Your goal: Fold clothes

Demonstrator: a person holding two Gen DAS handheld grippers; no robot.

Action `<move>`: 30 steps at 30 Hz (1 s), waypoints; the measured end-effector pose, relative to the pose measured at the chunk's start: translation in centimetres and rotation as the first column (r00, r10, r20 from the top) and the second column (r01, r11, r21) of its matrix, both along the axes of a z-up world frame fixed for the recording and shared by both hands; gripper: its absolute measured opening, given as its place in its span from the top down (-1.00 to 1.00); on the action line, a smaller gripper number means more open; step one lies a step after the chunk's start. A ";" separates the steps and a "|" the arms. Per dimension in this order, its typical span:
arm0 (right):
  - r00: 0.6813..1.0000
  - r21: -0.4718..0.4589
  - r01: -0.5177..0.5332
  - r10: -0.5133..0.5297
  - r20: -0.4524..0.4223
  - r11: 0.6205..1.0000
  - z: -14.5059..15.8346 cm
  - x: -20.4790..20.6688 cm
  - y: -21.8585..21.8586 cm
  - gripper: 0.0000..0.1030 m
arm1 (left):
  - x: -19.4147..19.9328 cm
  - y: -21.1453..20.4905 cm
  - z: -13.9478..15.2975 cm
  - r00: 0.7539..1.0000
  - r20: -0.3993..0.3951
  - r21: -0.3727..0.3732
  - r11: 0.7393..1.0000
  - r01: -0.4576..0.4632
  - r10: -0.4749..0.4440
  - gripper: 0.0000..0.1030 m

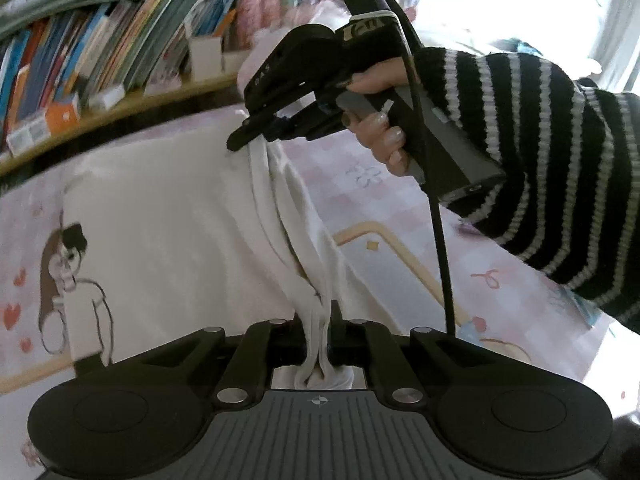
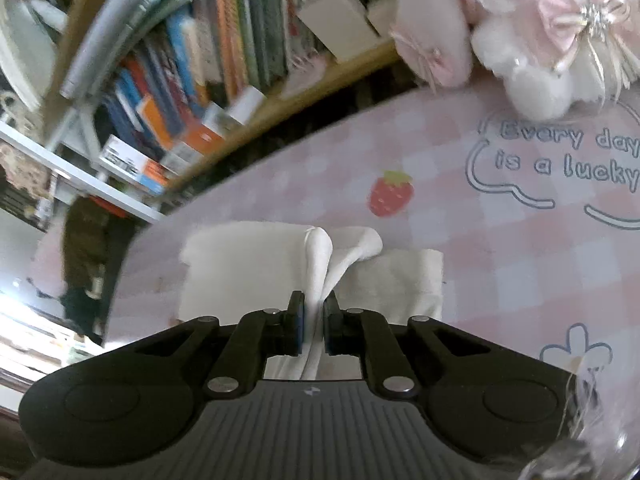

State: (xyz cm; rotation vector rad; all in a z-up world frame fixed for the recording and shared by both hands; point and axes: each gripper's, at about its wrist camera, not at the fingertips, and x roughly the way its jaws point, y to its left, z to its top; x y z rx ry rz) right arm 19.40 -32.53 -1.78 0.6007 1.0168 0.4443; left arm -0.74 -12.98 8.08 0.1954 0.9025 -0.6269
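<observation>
White garment [image 1: 168, 216] pinched in left gripper [image 1: 320, 336], right gripper [image 2: 315, 320]

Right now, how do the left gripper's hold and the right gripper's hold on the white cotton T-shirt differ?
The left gripper pinches a thick, rope-like bunch of the white cotton T-shirt; the right gripper pinches a thinner fold that fans into two ridges. From the left wrist view, the right gripper holds its end raised, with cloth running down to the left one. Both are shut on the shirt above the pink checked tablecloth.
</observation>
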 end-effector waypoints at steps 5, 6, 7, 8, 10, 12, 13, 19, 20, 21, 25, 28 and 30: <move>0.999 -0.190 0.016 -0.023 -0.032 0.982 -1.0 -0.5 0.2 0.32 | -0.4 -0.1 -1.1 0.993 -0.073 -0.001 0.996 0.094 -0.094 0.56; 0.999 -0.216 0.016 -0.022 -0.028 0.976 -1.1 -0.8 0.1 0.28 | -0.6 -0.1 -1.2 0.988 -0.093 -0.006 0.992 0.123 -0.123 0.49; 1.000 -0.230 0.014 -0.020 -0.023 0.973 -1.2 -1.2 0.0 0.28 | -1.0 0.2 -1.2 0.985 -0.099 -0.016 0.990 0.142 -0.143 0.35; 1.000 -0.227 0.015 -0.020 -0.020 0.974 -1.1 -1.7 -0.3 0.25 | -1.4 0.6 -0.9 0.984 -0.091 -0.032 0.988 0.152 -0.154 0.24; 1.000 -0.211 0.021 -0.022 -0.005 0.977 -0.8 -3.0 -1.1 0.17 | -1.8 2.0 -0.4 0.988 -0.075 -0.060 0.989 0.133 -0.137 0.03; 1.000 -0.216 0.026 -0.022 0.018 0.976 -0.3 -4.7 -1.7 0.05 | -1.8 4.1 -0.1 0.997 -0.057 -0.079 0.996 0.050 -0.054 -0.01; 0.999 -0.220 0.027 -0.022 0.024 0.975 -0.1 -5.7 -2.0 0.04 | -1.7 5.4 -0.2 0.999 -0.049 -0.084 0.996 -0.004 0.000 -0.02; 0.999 -0.206 0.049 -0.045 0.027 0.977 1.6 -12.3 -3.3 0.02 | -0.9 12.1 -1.3 0.955 -0.001 -0.065 0.953 -0.295 0.295 -0.11; 0.999 -0.201 0.051 -0.047 0.025 0.978 1.8 -13.5 -3.3 0.01 | -0.9 12.9 -1.6 0.946 0.006 -0.056 0.944 -0.324 0.325 -0.12; 0.999 -0.194 0.050 -0.047 0.018 0.980 1.9 -14.6 -3.4 0.01 | -0.9 13.5 -2.0 0.935 0.011 -0.045 0.935 -0.353 0.354 -0.12; 1.000 -0.182 -0.006 0.003 -0.015 0.983 2.3 -18.4 -2.2 0.01 | -1.6 14.9 -3.0 0.906 0.001 -0.025 0.906 -0.423 0.423 -0.12; 0.997 -0.164 -0.065 0.060 -0.040 0.984 2.4 -20.2 -0.5 0.01 | -1.9 14.9 -3.6 0.902 -0.004 -0.020 0.901 -0.432 0.432 -0.12; 0.997 -0.157 -0.071 0.065 -0.048 0.985 2.7 -20.8 0.5 0.01 | -1.8 14.4 -3.8 0.908 0.008 -0.011 0.908 -0.419 0.419 -0.12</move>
